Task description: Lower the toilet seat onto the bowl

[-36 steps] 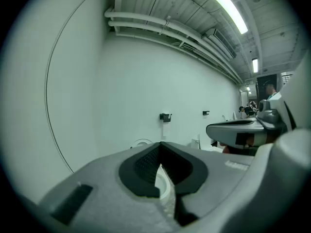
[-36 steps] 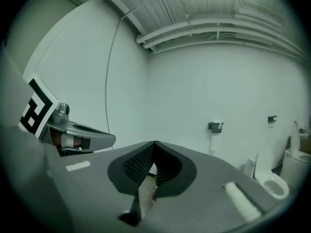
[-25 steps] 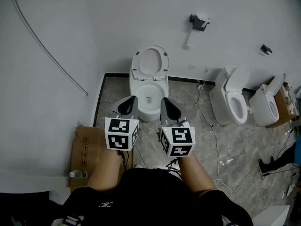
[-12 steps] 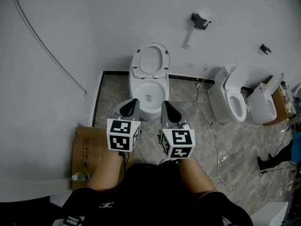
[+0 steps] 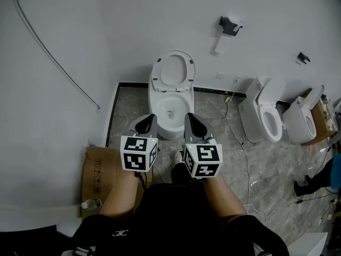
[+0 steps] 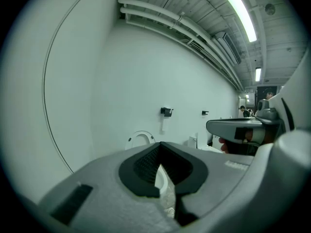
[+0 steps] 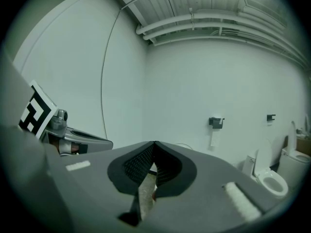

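On the left gripper (image 6: 160, 148) the fingers (image 6: 144, 163) are pressed together, tips meeting, with nothing between them. The right gripper (image 7: 154, 145) is the same: its fingers (image 7: 138, 165) meet at the tips and hold nothing. In the head view the two grippers sit side by side, level with each other and a little apart, both pointing toward 12 o'clock. Each one's marker cube (image 5: 138, 152) sits at its 6 o'clock end, just ahead of the person's forearms.

Straight ahead at 12 o'clock, near the fingertips but not touching them, is the toilet. The toilet seat (image 5: 186, 77) is raised, standing upright at the back against the white wall, and the bowl (image 5: 184, 98) lies open below it. Neither gripper touches the seat.

A cardboard box (image 5: 98, 169) lies on the marbled floor (image 5: 128, 108) at 8 o'clock of the left gripper, with a plastic bottle (image 5: 89, 202) at its near edge. At 3 o'clock of the toilet two more toilets (image 5: 264, 116) stand along the same wall, lids up. A black paper holder (image 5: 229, 25) is fixed to the wall at 1 o'clock of the seat, and loose cables (image 5: 241, 148) trail over the floor on the right.
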A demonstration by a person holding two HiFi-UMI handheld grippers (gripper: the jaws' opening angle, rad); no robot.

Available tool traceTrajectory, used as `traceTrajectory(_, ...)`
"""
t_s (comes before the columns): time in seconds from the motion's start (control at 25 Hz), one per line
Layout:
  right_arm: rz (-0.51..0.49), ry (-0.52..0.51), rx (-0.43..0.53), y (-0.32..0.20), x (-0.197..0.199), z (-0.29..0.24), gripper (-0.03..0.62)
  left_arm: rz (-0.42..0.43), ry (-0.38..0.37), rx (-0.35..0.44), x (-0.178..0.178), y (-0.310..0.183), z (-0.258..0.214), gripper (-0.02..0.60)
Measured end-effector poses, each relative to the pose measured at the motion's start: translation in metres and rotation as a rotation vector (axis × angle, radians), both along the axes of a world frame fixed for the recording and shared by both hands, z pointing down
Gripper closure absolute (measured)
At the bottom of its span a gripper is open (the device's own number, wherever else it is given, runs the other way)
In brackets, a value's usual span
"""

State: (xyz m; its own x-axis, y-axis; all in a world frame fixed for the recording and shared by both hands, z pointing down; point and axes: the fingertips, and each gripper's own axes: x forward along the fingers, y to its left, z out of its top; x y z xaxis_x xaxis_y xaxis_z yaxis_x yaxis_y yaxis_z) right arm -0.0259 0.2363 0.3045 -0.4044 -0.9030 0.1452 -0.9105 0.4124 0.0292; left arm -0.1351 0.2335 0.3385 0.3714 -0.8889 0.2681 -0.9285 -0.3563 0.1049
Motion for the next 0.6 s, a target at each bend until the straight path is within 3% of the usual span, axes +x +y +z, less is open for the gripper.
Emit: traceTrajectory(0.6, -0.024, -0.008, -0.015, -0.102, 0.003, 0.017, 0.585, -0.018, -0.025, 0.002, 0.005, -0.093, 0.008, 0.572)
